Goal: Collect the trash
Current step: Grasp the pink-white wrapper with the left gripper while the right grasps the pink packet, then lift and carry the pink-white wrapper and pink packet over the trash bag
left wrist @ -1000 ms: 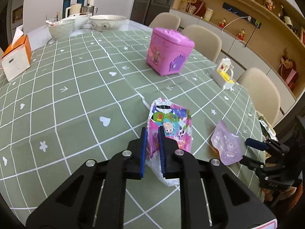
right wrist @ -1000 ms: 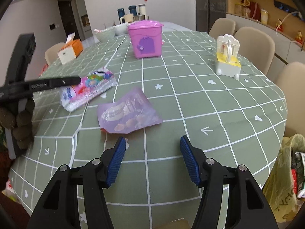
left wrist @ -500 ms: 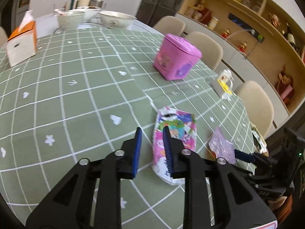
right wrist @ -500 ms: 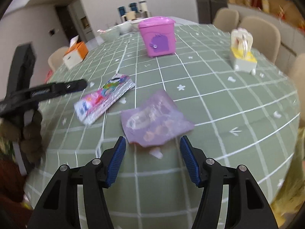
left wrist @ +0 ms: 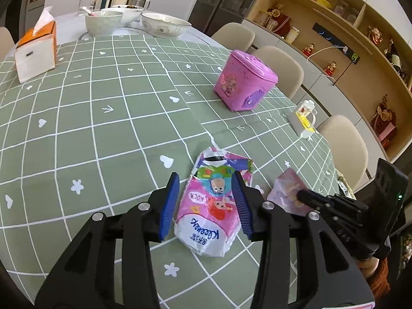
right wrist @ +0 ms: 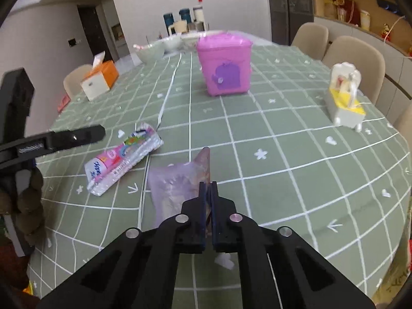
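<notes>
I have the table (left wrist: 77, 134) in front of me, covered in a green cloth with a white grid, and I place everything else against the pink bin (left wrist: 244, 82) that stands upright on it with its lid on. Beyond the bin, at the table's far end, sit white bowls (left wrist: 164, 23), and far to the bin's left is an orange and white tissue box (left wrist: 36, 51). To the bin's right, near the table edge, stands a small yellow and white holder (right wrist: 346, 105). On the near side of the bin, well apart from it, the tissue pack (left wrist: 211, 206) lies flat on the cloth, a pink printed wrapper with cartoon figures. My left gripper (left wrist: 206, 203) is spread wide, its blue pads either side of the pack without pressing it; whether they touch the wrapper I cannot tell. Just right of the pack, also on the bin's near side, is the purple pouch (right wrist: 177, 188), a translucent snack wrapper. My right gripper (right wrist: 208, 206) is clenched on the pouch's right edge, and that pinched edge stands up off the cloth in a peak while the remainder of the pouch lies on the table. The right wrist view is slightly blurred.
</notes>
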A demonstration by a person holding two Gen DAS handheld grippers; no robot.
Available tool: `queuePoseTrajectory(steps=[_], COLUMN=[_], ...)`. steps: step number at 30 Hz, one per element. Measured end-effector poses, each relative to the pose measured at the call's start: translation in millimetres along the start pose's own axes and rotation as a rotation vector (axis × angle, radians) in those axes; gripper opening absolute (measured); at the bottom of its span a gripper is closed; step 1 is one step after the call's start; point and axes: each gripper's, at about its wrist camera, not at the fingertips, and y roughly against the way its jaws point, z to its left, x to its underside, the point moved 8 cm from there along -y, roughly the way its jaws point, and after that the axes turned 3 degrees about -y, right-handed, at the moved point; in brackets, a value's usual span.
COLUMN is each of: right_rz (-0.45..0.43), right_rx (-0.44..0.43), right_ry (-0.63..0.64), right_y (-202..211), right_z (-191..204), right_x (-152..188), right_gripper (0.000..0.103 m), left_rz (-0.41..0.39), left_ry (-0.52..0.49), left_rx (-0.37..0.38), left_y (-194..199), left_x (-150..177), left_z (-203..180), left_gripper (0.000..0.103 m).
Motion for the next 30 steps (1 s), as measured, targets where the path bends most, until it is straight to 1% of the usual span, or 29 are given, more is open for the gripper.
queuePoseTrajectory(steps=[3, 5, 8, 11, 14, 18, 19, 23, 24, 25, 26, 27, 28, 30], right_rz=[-0.048, -0.073, -0.104, -0.121, -0.126, -0.130, -0.133, -0.146, -0.152, -0.156, -0.160, -0.164, -0.169, -0.182], right_rx=[0.016, 0.031, 0.060, 0.059, 0.046, 0.035, 0.037, 0.038, 0.039, 0.040, 0.042, 0.043, 0.046, 0.047], right_ry=[-0.013, -0.032, -0.067, -0.104, -0.115, -0.101, -0.099, -0.105, -0.109, -0.111, -0.113, -0.114, -0.112, -0.105], right_y=[22, 37, 56, 68, 72, 76, 77, 84, 86, 87, 89, 91, 93, 99], right_z=[-13, -25, -49, -67, -74, -73, -73, -79, -81, -83, -85, -86, -88, -91], right_x=[-1, -1, 2, 7, 13, 22, 24, 30, 31, 32, 32, 33, 35, 36], right_gripper=[0.004, 0.004, 0.004, 0.004, 0.004, 0.004, 0.004, 0.004, 0.004, 0.004, 0.004, 0.004, 0.004, 0.004], left_rz=[-0.010, -0.017, 0.004, 0.028, 0.052, 0.059, 0.057, 0.059, 0.059, 0.058, 0.061, 0.063, 0.059, 0.039], left_ry=[-0.002, 0.000, -0.008, -0.051, -0.055, -0.058, -0.072, -0.128, -0.140, -0.154, -0.166, -0.183, -0.193, -0.227], left_rx=[-0.001, -0.030, -0.058, -0.091, -0.128, -0.172, -0.195, -0.240, -0.244, -0.236, -0.234, -0.240, -0.240, -0.231], left_y=[3, 8, 11, 9, 2, -7, -8, -16, -17, -20, -22, -24, -24, -23], left_x=[-1, -1, 7, 21, 34, 37, 37, 37, 37, 37, 37, 38, 38, 37], left_z=[-1, 4, 9, 3, 0, -3, -5, -15, -18, -23, -25, -30, -33, -47], left_gripper=[0.042, 0.046, 0.047, 0.047, 0.047, 0.047, 0.047, 0.047, 0.045, 0.039, 0.022, 0.013, 0.013, 0.007])
